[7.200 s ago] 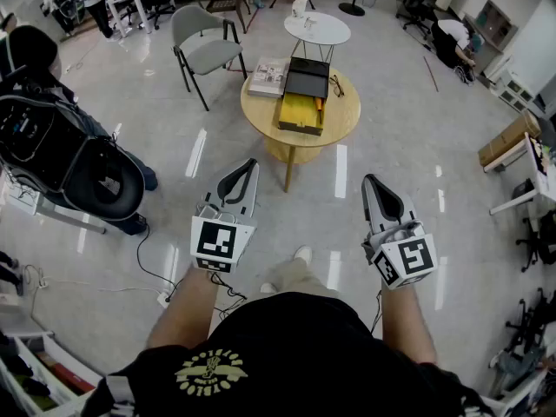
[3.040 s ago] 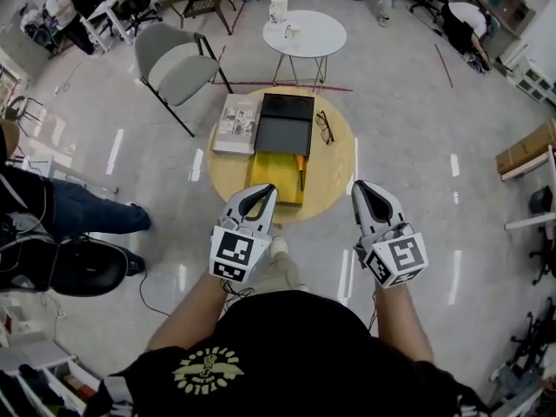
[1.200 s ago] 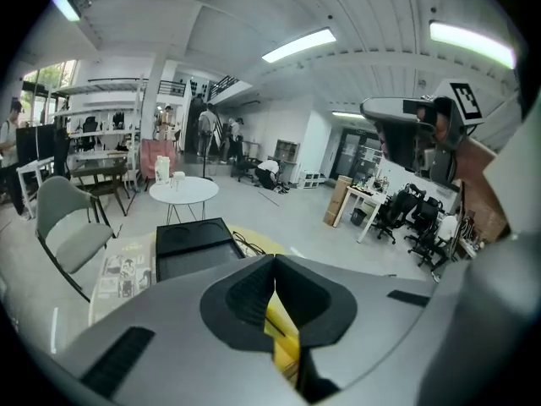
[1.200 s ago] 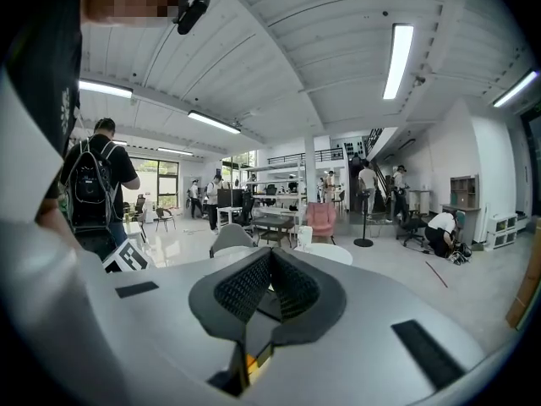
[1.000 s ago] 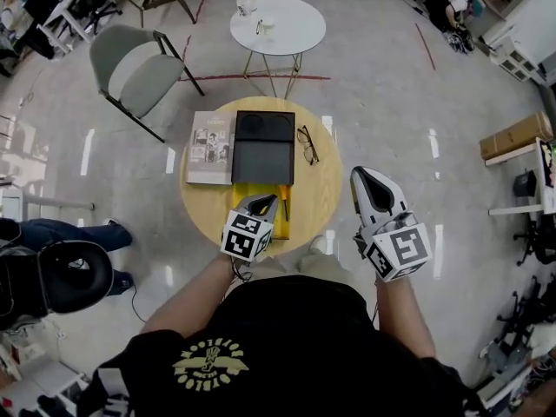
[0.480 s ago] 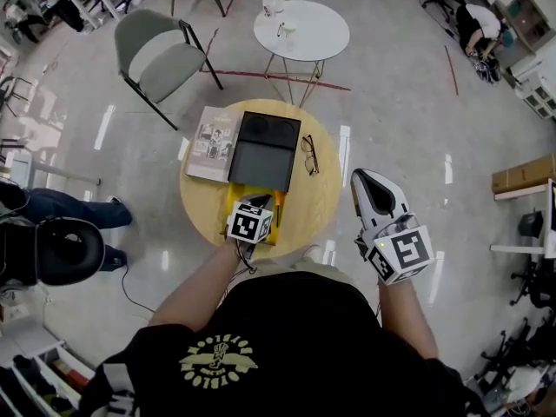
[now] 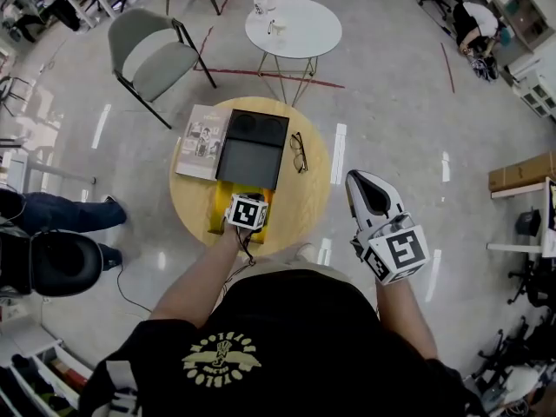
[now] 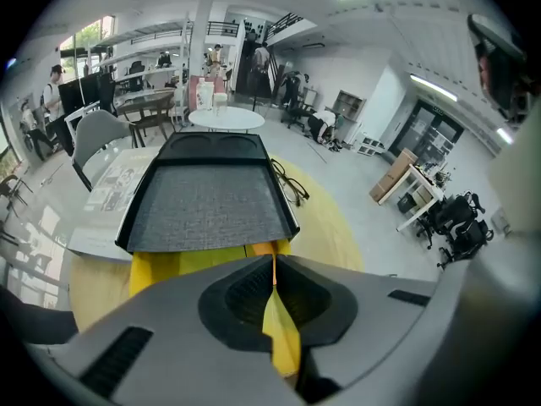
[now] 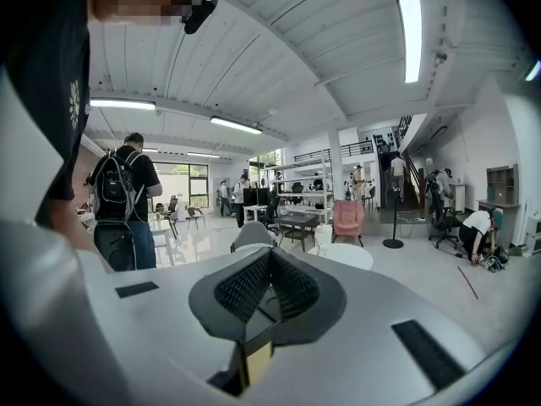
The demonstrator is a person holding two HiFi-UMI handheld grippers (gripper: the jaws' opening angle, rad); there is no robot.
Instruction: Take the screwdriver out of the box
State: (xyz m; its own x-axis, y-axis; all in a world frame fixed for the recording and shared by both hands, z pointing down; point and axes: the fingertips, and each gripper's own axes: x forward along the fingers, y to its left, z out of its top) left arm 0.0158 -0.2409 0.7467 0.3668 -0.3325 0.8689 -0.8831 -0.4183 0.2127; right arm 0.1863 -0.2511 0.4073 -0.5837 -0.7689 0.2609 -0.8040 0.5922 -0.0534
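An open box stands on the round wooden table: a yellow tray with its black foam-lined lid folded back. My left gripper is shut and points steeply down over the tray's near end. In the left gripper view its shut tips hang just above the yellow tray. A short orange strip, the screwdriver, shows just beyond them; the head view hides it. My right gripper is shut with nothing in it, held over the floor to the right of the table.
Glasses lie right of the lid and a magazine lies left of it. A grey chair and a small white table with cups stand beyond. People are at the room's edges.
I have come up to the table. My left gripper has dropped from in front of me down onto the near end of the yellow tray. My right gripper has shifted only slightly.
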